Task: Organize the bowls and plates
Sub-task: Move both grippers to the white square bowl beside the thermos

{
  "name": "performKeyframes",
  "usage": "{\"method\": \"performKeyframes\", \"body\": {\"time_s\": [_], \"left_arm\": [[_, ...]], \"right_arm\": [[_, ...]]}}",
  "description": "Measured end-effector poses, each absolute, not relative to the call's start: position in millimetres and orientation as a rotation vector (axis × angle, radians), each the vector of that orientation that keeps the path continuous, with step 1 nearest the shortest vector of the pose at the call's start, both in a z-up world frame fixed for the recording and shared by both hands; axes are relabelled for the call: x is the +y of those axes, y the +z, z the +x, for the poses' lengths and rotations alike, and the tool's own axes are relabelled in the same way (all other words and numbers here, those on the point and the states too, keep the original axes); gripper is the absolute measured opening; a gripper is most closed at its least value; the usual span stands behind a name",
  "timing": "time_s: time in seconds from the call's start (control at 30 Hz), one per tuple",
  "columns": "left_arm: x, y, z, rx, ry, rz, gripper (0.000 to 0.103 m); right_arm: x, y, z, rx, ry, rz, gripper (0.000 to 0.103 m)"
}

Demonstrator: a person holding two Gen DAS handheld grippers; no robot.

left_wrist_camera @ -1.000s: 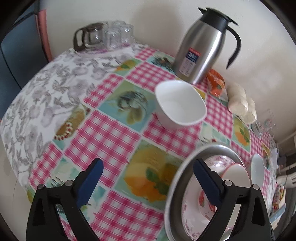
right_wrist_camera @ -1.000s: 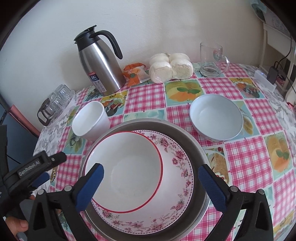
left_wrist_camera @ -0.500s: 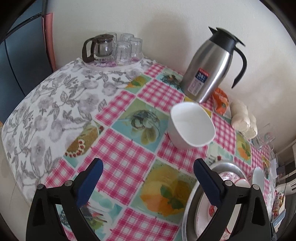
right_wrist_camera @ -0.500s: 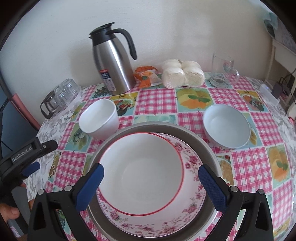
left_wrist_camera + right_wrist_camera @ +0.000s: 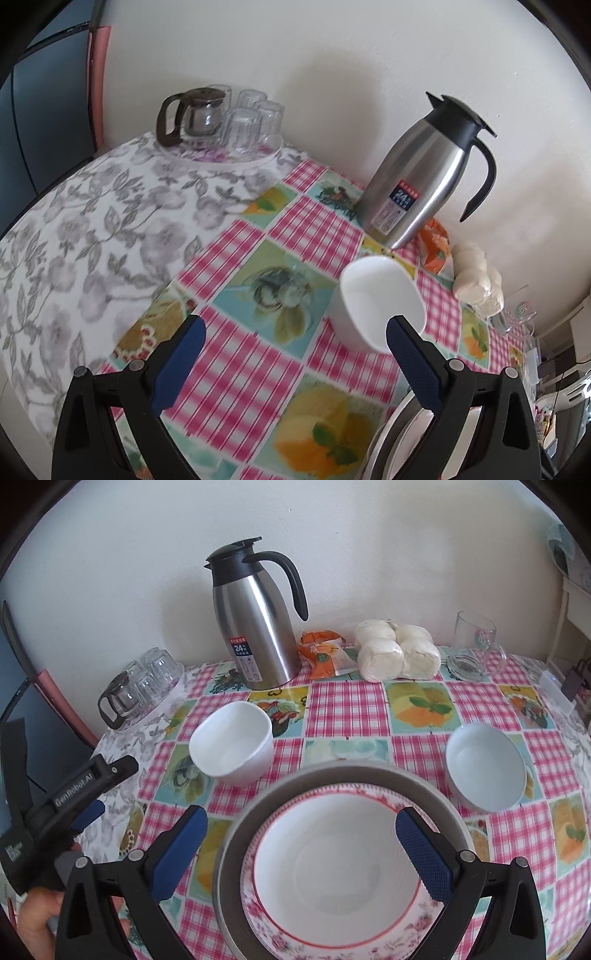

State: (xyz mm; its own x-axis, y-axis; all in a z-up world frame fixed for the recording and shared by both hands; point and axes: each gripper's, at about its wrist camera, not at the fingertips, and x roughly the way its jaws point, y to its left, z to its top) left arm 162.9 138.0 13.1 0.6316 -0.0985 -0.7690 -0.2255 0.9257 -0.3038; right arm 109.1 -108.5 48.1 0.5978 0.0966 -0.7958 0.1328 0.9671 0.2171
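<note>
Both my tongs hang wide apart and empty over the dishes.

Straight below my right gripper [image 5: 299,843], the metal basin [image 5: 424,786] is the biggest piece: stiff, dull grey, probably the heaviest, best left where it stands. Inside it lies the floral plate [image 5: 376,949], glazed and slick, with the red-rimmed bowl [image 5: 332,860] nested on top; I judge that one brittle and would pinch its rim. Ahead and to the right sits the pale blue bowl [image 5: 485,766], smooth, round, likely chippable. My left gripper [image 5: 295,341] has the squarish white bowl [image 5: 376,301] just past its right finger: thick-walled and glossy, so I would grip one wall near a corner, firmly but not hard.
</note>
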Motion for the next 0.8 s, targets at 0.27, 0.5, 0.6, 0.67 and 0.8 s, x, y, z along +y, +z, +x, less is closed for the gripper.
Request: {"method": "performKeyframes", "body": {"time_s": [0.27,0.5,0.6,0.67,0.8], "left_arm": [[144.6,9.3,188.6,0.878,0.023,-0.419,0.098],[150.9,-6.7,210.1,0.921,0.007,-0.45,0.098],[147.9,-13.9,218.7,0.934,-0.007,-0.46,0.098],[145.6,-20.9,225.3,0.949,-0.018,-0.469,0.098],[143.6,-32.6,235.7,0.973,-0.041,-0.489,0.098]], "right_arm": [[-113.0,68.7,153.1,0.97,-0.011,0.338,0.103],[-107.4,78.1,192.0,1.005,-0.029,0.359,0.103],[-104.5,73.1,208.5,1.038,-0.057,0.361,0.103],[-102.4,68.4,219.1,1.055,-0.081,0.349,0.103],[-97.7,56.8,235.3,1.086,-0.127,0.303,0.103]]}}
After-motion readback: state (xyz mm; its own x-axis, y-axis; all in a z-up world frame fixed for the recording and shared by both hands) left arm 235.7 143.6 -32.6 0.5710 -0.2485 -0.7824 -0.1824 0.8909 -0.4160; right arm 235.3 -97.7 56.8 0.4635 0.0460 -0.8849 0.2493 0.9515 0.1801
